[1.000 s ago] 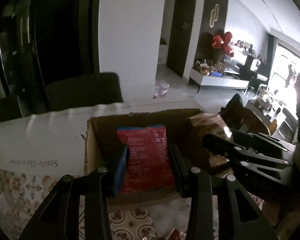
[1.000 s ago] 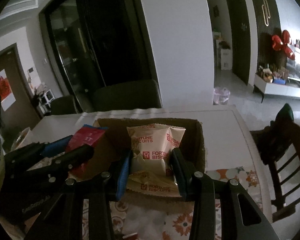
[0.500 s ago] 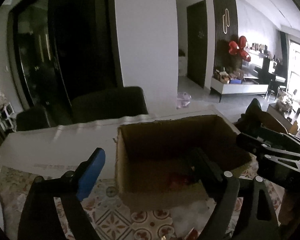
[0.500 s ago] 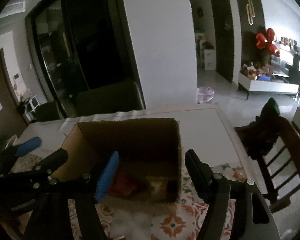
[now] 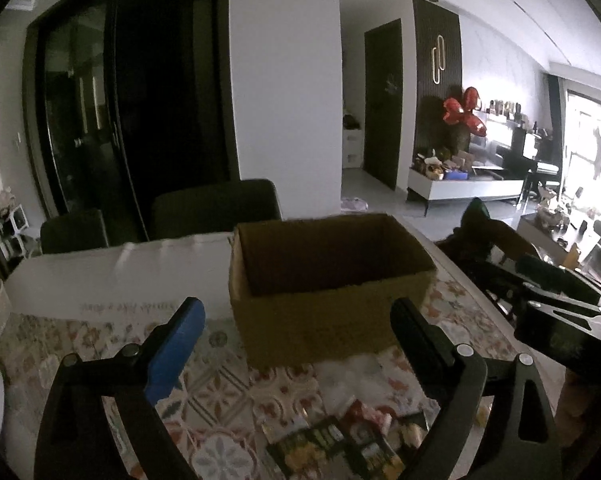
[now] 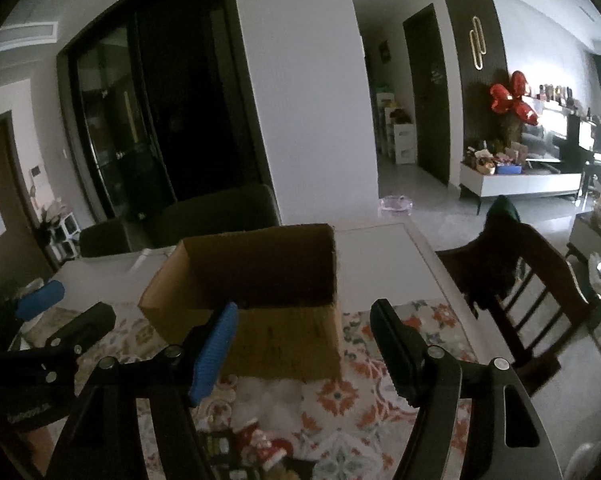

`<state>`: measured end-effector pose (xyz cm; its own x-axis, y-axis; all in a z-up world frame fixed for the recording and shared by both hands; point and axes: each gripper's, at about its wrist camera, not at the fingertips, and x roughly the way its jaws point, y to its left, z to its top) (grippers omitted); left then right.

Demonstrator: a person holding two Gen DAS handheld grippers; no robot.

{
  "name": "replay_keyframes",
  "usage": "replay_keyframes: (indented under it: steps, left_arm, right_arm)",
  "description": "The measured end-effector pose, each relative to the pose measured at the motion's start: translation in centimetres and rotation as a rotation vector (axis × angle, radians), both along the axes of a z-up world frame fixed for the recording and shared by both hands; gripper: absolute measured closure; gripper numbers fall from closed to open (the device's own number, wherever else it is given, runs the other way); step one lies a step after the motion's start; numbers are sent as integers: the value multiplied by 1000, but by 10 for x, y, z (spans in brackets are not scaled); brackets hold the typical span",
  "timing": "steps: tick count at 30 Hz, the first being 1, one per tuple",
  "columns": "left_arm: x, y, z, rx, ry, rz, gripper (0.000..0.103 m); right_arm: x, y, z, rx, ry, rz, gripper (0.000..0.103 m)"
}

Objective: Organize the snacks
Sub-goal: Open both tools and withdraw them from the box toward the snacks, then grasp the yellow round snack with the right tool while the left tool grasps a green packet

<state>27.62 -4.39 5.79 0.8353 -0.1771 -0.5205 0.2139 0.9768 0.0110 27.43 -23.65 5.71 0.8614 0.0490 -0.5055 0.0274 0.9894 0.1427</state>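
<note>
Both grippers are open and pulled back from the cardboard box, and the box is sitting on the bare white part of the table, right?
Not quite. The left gripper and right gripper are open and back from the cardboard box, but both wrist views show the box's near side resting on the patterned floral cloth, not on the bare white table.

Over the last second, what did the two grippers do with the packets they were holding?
Both let go into the cardboard box: the left gripper dropped its red packet, the right gripper its Fortune Biscuits pack. Both now stand open and empty, pulled back short of the box. The box stayed put; loose snacks remain on the tablecloth.
</note>
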Motion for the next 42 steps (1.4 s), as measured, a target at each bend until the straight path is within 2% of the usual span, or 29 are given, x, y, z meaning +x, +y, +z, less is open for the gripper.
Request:
replay_keyframes:
  steps: [9,16,24,30,34,42]
  left_arm:
    - [-37,-6,-29,-23,65,21,8]
    - [-63,-19,-58,-8,102,29,8]
    - [-66,-35,-98,49,184,13,8]
    - [-57,-45,-123,63,248,8,8]
    - [-49,-49,-142,51,311,8,8]
    - [-34,-54,-164,45,379,15,8]
  right_arm:
    - [-53,-6,-14,-116,-33,-107,33]
    - [-84,-25,-35,-99,-13,-176,33]
    - [-101,-42,-78,-73,90,-211,33]
    - [-103,-52,-108,-68,173,-222,33]
    - [-101,-56,-125,-62,215,-230,33]
    - [-92,-55,-152,-32,285,-203,34]
